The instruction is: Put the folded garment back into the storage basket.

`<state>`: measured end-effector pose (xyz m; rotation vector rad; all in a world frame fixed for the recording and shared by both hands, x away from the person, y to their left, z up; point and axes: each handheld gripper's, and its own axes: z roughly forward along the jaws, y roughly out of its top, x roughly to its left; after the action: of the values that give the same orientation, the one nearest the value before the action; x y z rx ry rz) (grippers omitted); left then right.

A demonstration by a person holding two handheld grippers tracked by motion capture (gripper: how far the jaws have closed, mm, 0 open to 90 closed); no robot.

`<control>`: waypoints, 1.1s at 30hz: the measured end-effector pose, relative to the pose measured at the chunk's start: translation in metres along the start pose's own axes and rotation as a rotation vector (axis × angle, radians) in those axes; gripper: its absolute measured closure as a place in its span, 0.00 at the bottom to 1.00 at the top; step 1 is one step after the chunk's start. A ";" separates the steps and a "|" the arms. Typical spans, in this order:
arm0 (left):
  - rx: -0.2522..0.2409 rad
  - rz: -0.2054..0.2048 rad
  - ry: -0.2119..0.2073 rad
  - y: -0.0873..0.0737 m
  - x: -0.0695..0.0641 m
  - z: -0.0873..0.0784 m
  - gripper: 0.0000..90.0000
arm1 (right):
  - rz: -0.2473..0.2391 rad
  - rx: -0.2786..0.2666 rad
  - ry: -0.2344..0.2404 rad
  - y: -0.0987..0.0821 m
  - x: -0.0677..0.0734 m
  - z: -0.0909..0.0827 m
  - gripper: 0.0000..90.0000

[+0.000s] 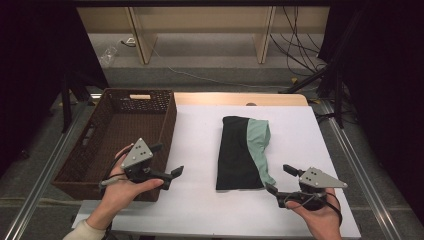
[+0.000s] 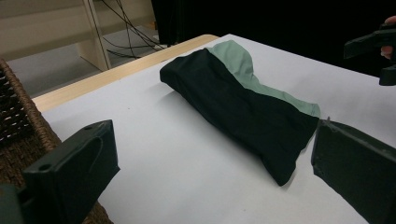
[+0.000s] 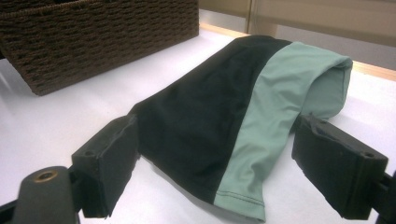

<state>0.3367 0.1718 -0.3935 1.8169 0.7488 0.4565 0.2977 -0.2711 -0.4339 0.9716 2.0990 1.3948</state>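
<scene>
Both tongs (image 1: 274, 179) gape, apparently just short of garment (image 1: 240, 152).

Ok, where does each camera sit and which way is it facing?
High view: above the person's side, looking forward and down on the table; both hands, left hand-held gripper, right hand-held gripper.
Left gripper view: rides the left hand-held gripper, facing across the folded garment; own open jaws.
Right gripper view: rides the right one, facing the garment and basket; own open jaws.
All share the garment.
</scene>
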 end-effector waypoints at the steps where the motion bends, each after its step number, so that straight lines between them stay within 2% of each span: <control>1: 0.000 -0.003 0.000 0.000 0.000 0.000 0.00 | 0.001 0.000 -0.001 0.000 0.000 0.000 0.18; 19: -0.011 -0.011 -0.006 0.002 -0.001 -0.001 0.01 | 0.014 -0.010 -0.008 0.000 -0.002 -0.001 0.18; 20: -0.012 -0.024 -0.015 0.003 -0.002 0.001 0.01 | 0.014 -0.009 -0.008 0.000 -0.002 -0.001 0.18; 23: -0.012 -0.025 -0.022 0.005 -0.004 0.005 0.02 | 0.014 -0.006 -0.010 0.000 -0.002 -0.001 0.18; 33: 0.004 0.001 -0.081 0.020 -0.021 0.033 0.03 | 0.017 -0.016 -0.013 0.000 -0.004 -0.002 0.18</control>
<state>0.3475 0.1302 -0.3859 1.8280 0.6938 0.3805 0.2985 -0.2750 -0.4333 0.9922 2.0713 1.4074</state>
